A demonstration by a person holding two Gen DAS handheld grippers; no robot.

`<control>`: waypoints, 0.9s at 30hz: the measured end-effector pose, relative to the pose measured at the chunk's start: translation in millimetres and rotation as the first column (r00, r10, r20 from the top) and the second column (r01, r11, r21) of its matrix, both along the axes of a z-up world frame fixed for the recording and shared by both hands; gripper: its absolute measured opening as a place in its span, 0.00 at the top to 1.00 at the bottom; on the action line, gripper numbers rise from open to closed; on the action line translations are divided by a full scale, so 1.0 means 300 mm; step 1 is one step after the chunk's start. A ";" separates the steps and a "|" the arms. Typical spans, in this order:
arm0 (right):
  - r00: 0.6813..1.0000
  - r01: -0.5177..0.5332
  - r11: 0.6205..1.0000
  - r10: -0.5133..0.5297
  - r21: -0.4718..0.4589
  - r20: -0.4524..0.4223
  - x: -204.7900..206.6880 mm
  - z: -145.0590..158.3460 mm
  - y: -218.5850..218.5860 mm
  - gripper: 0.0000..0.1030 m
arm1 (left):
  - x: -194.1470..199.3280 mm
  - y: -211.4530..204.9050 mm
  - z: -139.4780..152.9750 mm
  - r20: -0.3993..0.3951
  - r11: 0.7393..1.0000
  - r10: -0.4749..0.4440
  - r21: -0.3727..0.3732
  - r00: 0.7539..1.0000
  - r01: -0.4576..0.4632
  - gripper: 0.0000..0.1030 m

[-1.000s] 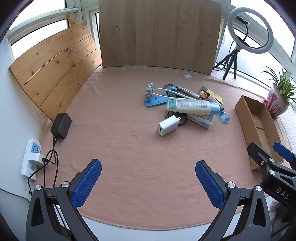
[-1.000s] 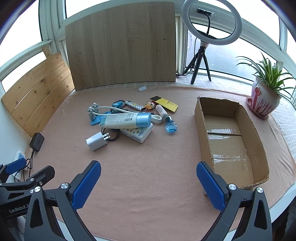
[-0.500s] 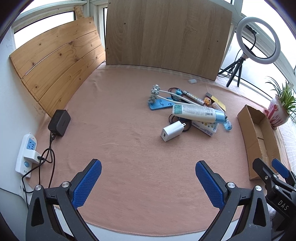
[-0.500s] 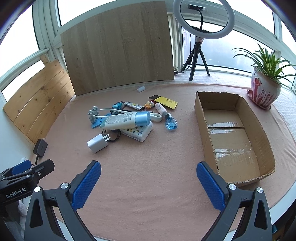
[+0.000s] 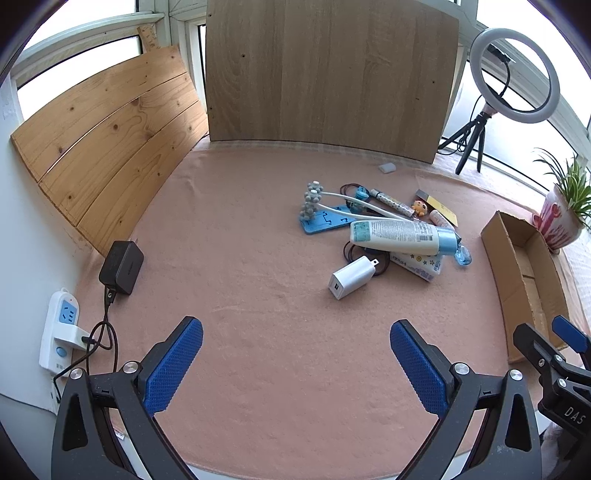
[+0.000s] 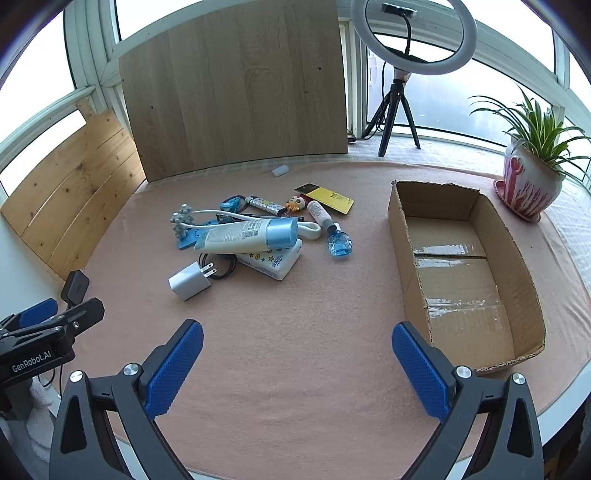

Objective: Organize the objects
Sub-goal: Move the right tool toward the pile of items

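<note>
A pile of small objects lies mid-table: a white tube with a blue cap [image 6: 246, 236] [image 5: 400, 233], a white charger plug [image 6: 190, 281] [image 5: 352, 277], a white starred pack [image 6: 271, 263], a blue phone stand [image 5: 325, 221], a grey-headed massager [image 6: 181, 221], a small blue bottle [image 6: 340, 245] and a yellow card [image 6: 330, 198]. An empty cardboard box [image 6: 513, 280] [image 5: 498, 254] lies to the right. My left gripper [image 5: 295, 363] and right gripper [image 6: 297, 363] are both open and empty, above the near table edge, well short of the pile.
A pink cloth [image 6: 295, 317] covers the table. A black adapter [image 5: 122, 266] and white power strip [image 5: 61, 330] sit at the left edge. Wooden boards [image 5: 325, 74] stand behind. A ring light [image 6: 412, 33] and potted plant [image 6: 532, 173] are at the back right.
Both grippers have drawn back and tilted a little; the pile and box sit slightly farther in view. Nothing on the table has moved. Both jaws stay open.
</note>
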State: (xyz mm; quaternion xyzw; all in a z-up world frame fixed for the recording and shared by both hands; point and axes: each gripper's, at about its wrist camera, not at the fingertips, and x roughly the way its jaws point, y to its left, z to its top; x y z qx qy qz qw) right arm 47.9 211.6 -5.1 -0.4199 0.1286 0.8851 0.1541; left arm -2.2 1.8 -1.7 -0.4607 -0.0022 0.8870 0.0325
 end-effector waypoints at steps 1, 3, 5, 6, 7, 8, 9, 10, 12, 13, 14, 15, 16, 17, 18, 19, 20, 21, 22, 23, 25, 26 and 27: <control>1.000 -0.003 1.000 0.003 0.000 0.001 -0.003 0.001 -0.001 0.02 | -0.002 -0.001 0.000 -0.003 1.000 -0.001 -0.004 1.000 0.001 0.00; 1.000 -0.008 1.000 0.008 0.002 0.004 -0.008 0.003 -0.004 0.03 | -0.006 -0.004 0.000 -0.010 1.000 0.001 -0.013 1.000 -0.001 0.00; 1.000 -0.012 1.000 0.012 -0.001 0.005 -0.014 0.003 -0.006 0.04 | -0.011 -0.008 -0.002 -0.011 1.000 0.005 -0.014 1.000 -0.005 0.00; 1.000 -0.013 1.000 0.013 -0.002 0.005 -0.017 0.003 -0.007 0.04 | -0.014 -0.010 -0.003 -0.011 1.000 0.008 -0.013 1.000 -0.008 0.00; 1.000 -0.015 1.000 0.015 -0.004 0.006 -0.019 0.003 -0.009 0.05 | -0.016 -0.012 -0.004 -0.011 1.000 0.009 -0.014 1.000 -0.009 0.00; 1.000 -0.017 1.000 0.017 -0.006 0.007 -0.022 0.002 -0.010 0.05 | -0.017 -0.013 -0.007 -0.010 1.000 0.009 -0.014 1.000 -0.009 0.00; 1.000 -0.019 1.000 0.019 -0.007 0.007 -0.024 0.001 -0.012 0.05 | -0.021 -0.013 -0.011 -0.008 1.000 0.010 -0.015 1.000 -0.010 0.00; 1.000 -0.021 1.000 0.021 -0.009 0.008 -0.027 0.001 -0.013 0.06 | -0.024 -0.013 -0.016 -0.004 1.000 0.008 -0.016 1.000 -0.009 0.00; 1.000 -0.024 1.000 0.024 -0.014 0.011 -0.033 -0.003 -0.016 0.06 | -0.033 -0.014 -0.027 0.006 1.000 0.007 -0.018 1.000 -0.007 0.00; 1.000 -0.025 1.000 0.025 -0.017 0.015 -0.038 -0.007 -0.014 0.07 | -0.037 -0.016 -0.032 0.010 1.000 0.007 -0.018 1.000 -0.007 0.00; 0.999 -0.026 0.999 0.027 -0.023 0.020 -0.044 -0.011 -0.014 0.07 | -0.042 -0.016 -0.035 0.012 1.000 0.008 -0.019 1.000 -0.008 0.00; 0.999 -0.030 0.999 0.030 -0.029 0.023 -0.049 -0.015 -0.014 0.08 | -0.045 -0.016 -0.037 0.012 1.000 0.009 -0.021 1.000 -0.009 0.00; 0.999 -0.033 0.999 0.033 -0.032 0.026 -0.055 -0.017 -0.014 0.09 | -0.048 -0.018 -0.039 0.012 1.000 0.010 -0.020 1.000 -0.010 0.00; 0.999 -0.034 0.999 0.035 -0.034 0.028 -0.059 -0.019 -0.015 0.09 | -0.051 -0.019 -0.040 0.012 1.000 0.011 -0.019 1.000 -0.011 0.00; 0.999 -0.036 0.999 0.037 -0.036 0.029 -0.062 -0.021 -0.015 0.10 | -0.054 -0.020 -0.041 0.012 1.000 0.014 -0.018 1.000 -0.013 0.00; 0.999 -0.038 0.999 0.039 -0.037 0.029 -0.064 -0.022 -0.016 0.10 | -0.057 -0.020 -0.042 0.013 1.000 0.015 -0.018 1.000 -0.014 0.00; 0.999 -0.040 0.998 0.042 -0.040 0.029 -0.065 -0.023 -0.016 0.10 | -0.060 -0.019 -0.043 0.013 1.000 0.014 -0.017 1.000 -0.014 0.00; 0.999 -0.044 0.998 0.045 -0.044 0.029 -0.067 -0.023 -0.017 0.10 | -0.062 -0.018 -0.043 0.013 1.000 0.013 -0.017 1.000 -0.013 0.00; 0.998 -0.047 0.998 0.048 -0.044 0.028 -0.069 -0.022 -0.017 0.11 | -0.064 -0.016 -0.043 0.012 1.000 0.012 -0.017 1.000 -0.012 0.00; 0.998 -0.050 0.998 0.051 -0.042 0.027 -0.070 -0.021 -0.018 0.11 | -0.064 -0.015 -0.043 0.010 1.000 0.011 -0.016 1.000 -0.011 0.00; 0.998 -0.053 0.998 0.054 -0.036 0.026 -0.073 -0.018 -0.021 0.12 | -0.064 -0.010 -0.044 0.009 1.000 0.007 -0.015 1.000 -0.007 0.00; 0.998 -0.055 0.998 0.056 -0.036 0.026 -0.073 -0.016 -0.022 0.12 | -0.063 -0.008 -0.044 0.008 1.000 0.007 -0.016 1.000 -0.007 0.00; 0.998 -0.056 0.998 0.057 -0.037 0.025 -0.072 -0.015 -0.021 0.13 | -0.064 -0.008 -0.046 0.008 1.000 0.008 -0.016 1.000 -0.008 0.00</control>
